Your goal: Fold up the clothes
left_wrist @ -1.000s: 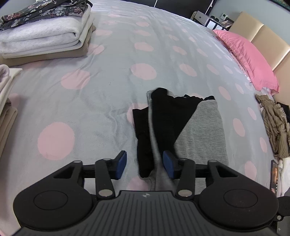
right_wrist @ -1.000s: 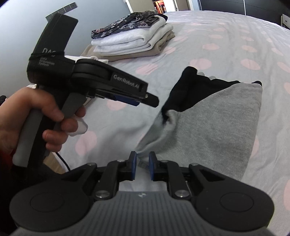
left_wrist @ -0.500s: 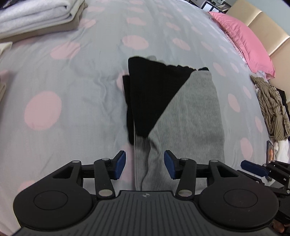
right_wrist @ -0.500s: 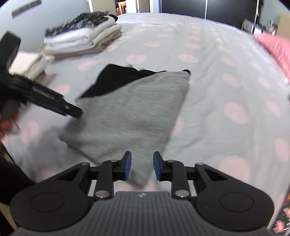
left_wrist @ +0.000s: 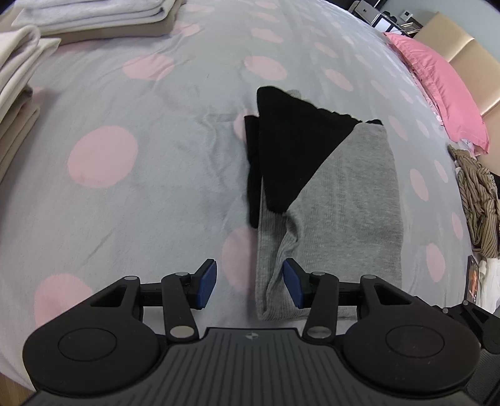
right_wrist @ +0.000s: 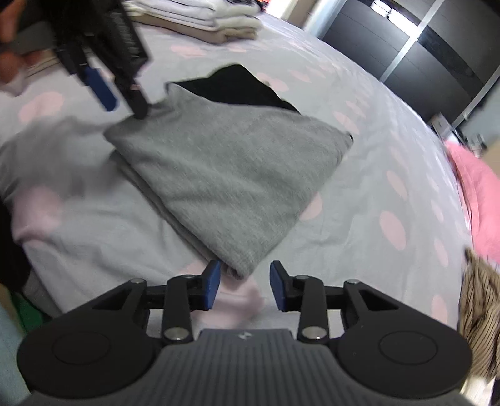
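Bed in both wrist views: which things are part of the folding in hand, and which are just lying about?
In the job:
- grey and black garment, folded flat on the bed
- left gripper, open over its near left corner
- right gripper, jaws opening, the garment's near corner between them

Lying about:
- folded stack
- pink pillow
- striped brown clothing
- spotted bedspread

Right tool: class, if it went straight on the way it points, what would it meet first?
Probably the near corner of the grey and black garment, lying between the opening jaws of the right tool; depth is unclear.
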Available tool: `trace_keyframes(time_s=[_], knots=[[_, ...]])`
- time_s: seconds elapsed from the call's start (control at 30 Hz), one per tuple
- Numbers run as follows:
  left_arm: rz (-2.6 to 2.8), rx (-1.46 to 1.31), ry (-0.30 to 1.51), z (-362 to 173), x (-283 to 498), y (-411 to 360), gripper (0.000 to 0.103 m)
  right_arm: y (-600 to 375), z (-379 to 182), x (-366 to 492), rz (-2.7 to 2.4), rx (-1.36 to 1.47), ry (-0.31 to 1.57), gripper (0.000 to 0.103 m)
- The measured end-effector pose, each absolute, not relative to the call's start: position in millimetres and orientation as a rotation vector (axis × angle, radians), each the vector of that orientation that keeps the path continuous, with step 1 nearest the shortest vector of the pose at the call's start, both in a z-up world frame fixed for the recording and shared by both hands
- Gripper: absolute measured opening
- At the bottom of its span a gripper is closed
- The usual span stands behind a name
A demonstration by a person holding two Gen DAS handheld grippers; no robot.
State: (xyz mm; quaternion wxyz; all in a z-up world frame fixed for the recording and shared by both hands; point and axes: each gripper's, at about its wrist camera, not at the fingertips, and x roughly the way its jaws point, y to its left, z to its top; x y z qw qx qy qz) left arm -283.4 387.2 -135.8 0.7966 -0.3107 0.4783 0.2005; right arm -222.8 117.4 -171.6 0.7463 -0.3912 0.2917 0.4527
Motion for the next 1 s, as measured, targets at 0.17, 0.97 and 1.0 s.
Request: trace_keyframes(time_s=[0.17, 0.97, 1.0], knots=[[0.433, -0.661, 1.032, -137.5, -283.6, 386.0, 0.045, 118.9, -177.6, -204.5, 0.938, -0.718, 0.726, 0.037], [0.408, -0.693, 0.998, -136.6, -286.8, 388.2, 0.045, 103.5, -163.5, -200.1, 0.868, -0.580, 0.757, 0.006], [0.402, -0.694, 0.998, -136.8, -286.3, 387.9, 0.045, 102.6, -167.8, -195.1, 0.861, -0.553, 0.813, 0.005]])
